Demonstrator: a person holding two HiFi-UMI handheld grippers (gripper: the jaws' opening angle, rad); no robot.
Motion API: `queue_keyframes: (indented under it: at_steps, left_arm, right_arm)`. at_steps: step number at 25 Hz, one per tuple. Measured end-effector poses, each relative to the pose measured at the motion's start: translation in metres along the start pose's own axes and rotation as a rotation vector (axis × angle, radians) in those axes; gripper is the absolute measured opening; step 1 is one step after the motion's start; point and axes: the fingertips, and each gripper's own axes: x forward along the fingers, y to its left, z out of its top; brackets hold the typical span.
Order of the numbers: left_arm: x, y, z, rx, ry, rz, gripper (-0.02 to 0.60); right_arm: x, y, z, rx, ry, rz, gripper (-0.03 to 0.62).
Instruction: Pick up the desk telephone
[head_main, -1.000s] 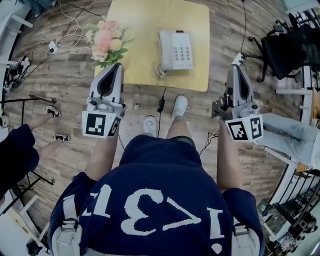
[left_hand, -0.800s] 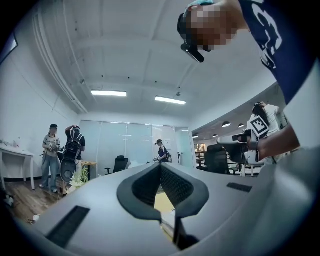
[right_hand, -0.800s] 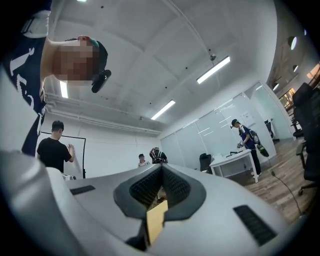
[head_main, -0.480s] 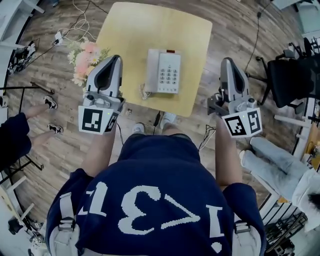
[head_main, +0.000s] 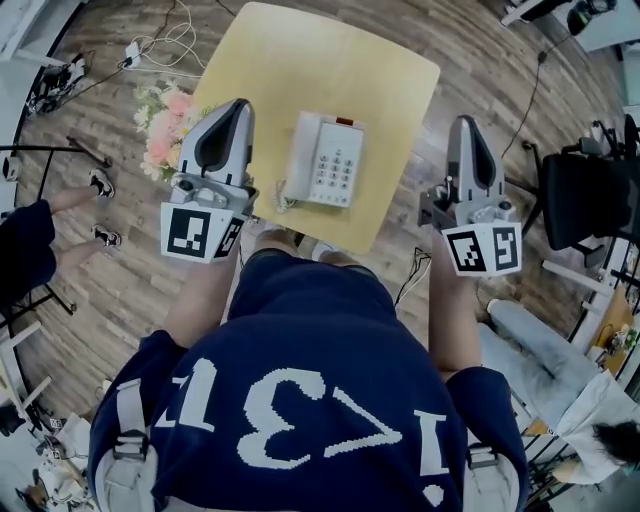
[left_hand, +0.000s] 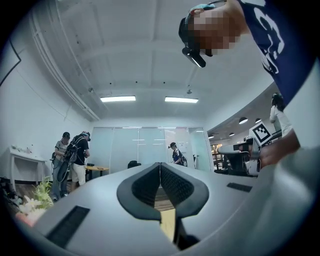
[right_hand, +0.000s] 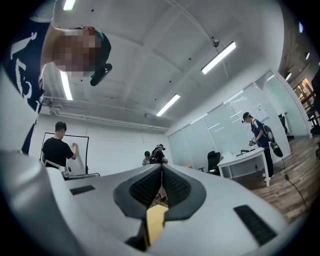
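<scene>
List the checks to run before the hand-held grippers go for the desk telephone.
1. Desk telephone lies on the table, unobstructed: ok.
2. Left hand-held gripper open for a grasp: not ok, jaws together, empty.
3. Right hand-held gripper open: not ok, jaws together, empty.
4. One hand-held gripper to each side of the telephone: ok.
5. Flowers clear of the left hand-held gripper: cannot tell.
</scene>
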Motion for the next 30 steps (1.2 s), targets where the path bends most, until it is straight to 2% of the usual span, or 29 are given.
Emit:
queue_keyframes:
  at_steps: [5,10,15,23,28,30]
  left_arm:
    - [0.019,0.007,-0.014,-0.044,0.005,-0.067,0.017]
    - [0.029,0.017,-0.026,-0.075,0.023,-0.094,0.017]
    - [0.039,0.015,-0.038,-0.105,0.055,-0.121,0.017]
    - [0.046,-0.004,-0.071,-0.157,0.134,-0.179,0.018]
    - [0.056,-0.025,-0.091,-0.259,0.168,-0.227,0.018]
    - [0.056,-0.034,-0.106,-0.295,0.206,-0.247,0.018]
  right_arm:
    - [0.01,-0.003,-0.007,-0.019,-0.007,-0.081,0.026]
    - [0.016,-0.001,-0.005,-0.064,-0.014,-0.149,0.027]
    - [0.011,-0.005,-0.016,-0.052,0.001,-0.181,0.026]
    - [0.019,-0.006,-0.07,0.027,0.127,-0.113,0.028]
    - [0.025,-0.013,-0.109,0.093,0.221,-0.049,0.029]
    - [0.026,-0.011,-0.129,0.131,0.27,-0.022,0.031]
